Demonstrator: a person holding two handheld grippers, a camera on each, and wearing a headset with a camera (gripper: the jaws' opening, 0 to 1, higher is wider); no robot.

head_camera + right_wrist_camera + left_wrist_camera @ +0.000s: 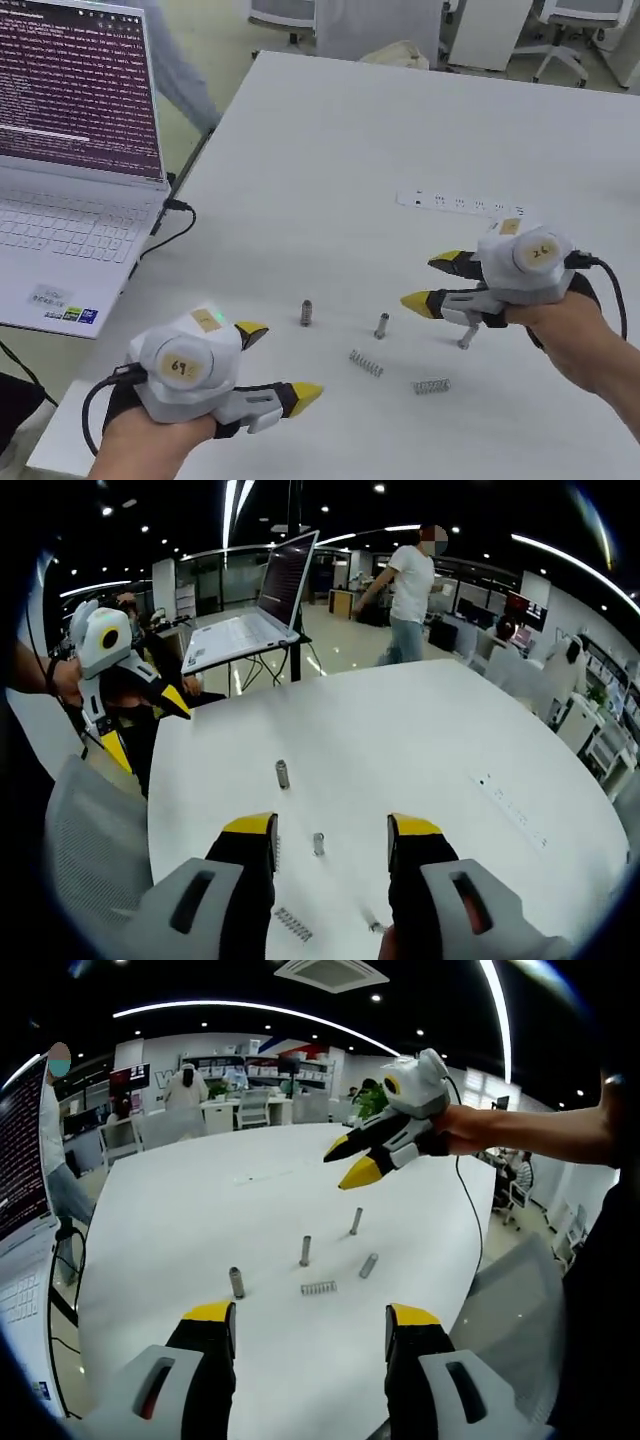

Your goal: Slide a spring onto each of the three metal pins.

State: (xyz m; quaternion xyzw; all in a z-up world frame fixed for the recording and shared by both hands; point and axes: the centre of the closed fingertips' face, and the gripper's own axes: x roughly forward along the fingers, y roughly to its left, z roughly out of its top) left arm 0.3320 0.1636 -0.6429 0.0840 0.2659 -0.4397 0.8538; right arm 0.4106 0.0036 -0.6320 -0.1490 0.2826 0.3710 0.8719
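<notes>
Near the head view's lower centre, a loose spring [366,363] looks light, squashy: pinch mid-coil; the left tool [279,360] and right tool [426,280] gape empty.

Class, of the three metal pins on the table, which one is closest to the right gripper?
The right-end pin, just below the right gripper. The middle pin and the left pin sit farther from it.

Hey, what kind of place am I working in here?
Probably an open-plan office: a large white table with a white power strip on it, an open silver laptop beside it, and white wheeled office chairs behind.
</notes>
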